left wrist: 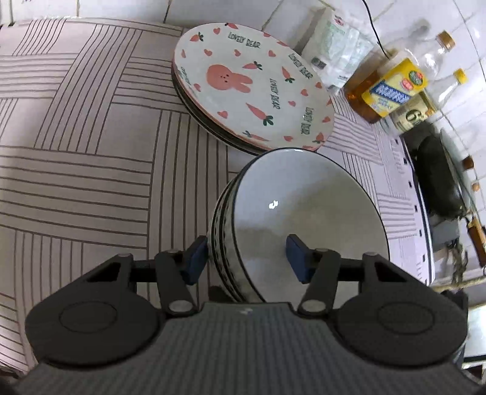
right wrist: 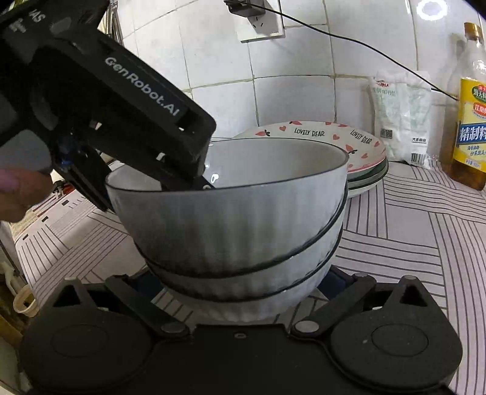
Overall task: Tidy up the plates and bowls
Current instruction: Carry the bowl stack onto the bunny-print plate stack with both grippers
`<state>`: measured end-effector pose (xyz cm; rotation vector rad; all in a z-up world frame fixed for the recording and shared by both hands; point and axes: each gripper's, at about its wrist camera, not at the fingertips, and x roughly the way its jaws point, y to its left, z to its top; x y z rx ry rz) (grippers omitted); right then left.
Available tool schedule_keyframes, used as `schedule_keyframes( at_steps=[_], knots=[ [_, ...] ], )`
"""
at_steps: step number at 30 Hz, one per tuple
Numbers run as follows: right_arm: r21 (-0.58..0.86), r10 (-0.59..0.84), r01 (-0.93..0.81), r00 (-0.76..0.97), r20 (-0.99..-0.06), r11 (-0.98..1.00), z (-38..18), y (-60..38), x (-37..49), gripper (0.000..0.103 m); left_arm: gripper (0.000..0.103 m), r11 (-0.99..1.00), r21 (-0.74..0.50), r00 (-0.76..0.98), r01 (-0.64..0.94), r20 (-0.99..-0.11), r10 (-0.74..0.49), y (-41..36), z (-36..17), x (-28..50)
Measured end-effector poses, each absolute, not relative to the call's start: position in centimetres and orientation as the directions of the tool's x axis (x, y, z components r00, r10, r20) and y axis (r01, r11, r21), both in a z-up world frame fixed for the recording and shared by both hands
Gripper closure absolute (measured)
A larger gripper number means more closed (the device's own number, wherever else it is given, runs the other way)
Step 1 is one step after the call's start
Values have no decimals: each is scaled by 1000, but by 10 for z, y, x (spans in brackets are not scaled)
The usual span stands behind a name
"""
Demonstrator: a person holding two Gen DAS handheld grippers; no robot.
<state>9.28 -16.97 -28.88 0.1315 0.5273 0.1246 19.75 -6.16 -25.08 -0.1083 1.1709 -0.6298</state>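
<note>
A stack of three ribbed grey bowls stands on the counter, which is covered with a striped cloth. The bowls are nested one inside the other, and the top bowl is empty. Just behind them sits a stack of plates; the uppermost is a pink rabbit-and-carrot plate lettered "LOVELY BEAR", also empty.

The left gripper reaches down over the near rim of the top bowl. Its jaws stand part open, one pad outside the wall and one inside the bowl, with a visible gap to the wall at the outer pad; the pads do not press.

The right gripper sits low at the foot of the bowl stack, one finger on each side of the bottom bowl. Its pads are hidden behind the bowls, so I cannot tell whether its jaws grip.

Only the left wrist view shows the bowl's interior, a dark pan at the far right and the full plate face. Only the right wrist view shows all three bowl walls, a wall socket with a cable, and a person's fingers on the left gripper's handle. A white packet and an oil bottle appear in both views.
</note>
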Motion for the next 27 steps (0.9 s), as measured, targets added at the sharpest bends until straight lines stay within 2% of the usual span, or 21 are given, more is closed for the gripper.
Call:
schedule_keyframes(
  at_steps=[5,9,17,27],
  knots=[
    [177,149,-69,855,-497,982,-289,-171,97,1,49,802,-389,225,453,-821,-525,-62,-251,198],
    [154,144,-70,827,-544,986,-283,-167,102,1,49,802,-385,190,456,-838,-511,-65,-250,205],
    [181,148,-61,841,-521,982,-283,-169,98,1,49,781,-324,215,533,-841,-496,-67,-235,194],
    [181,128,-49,881,-456,982,-256,-168,102,1,49,762,-269,280,589,-817,-504,-69,-194,195]
  ],
)
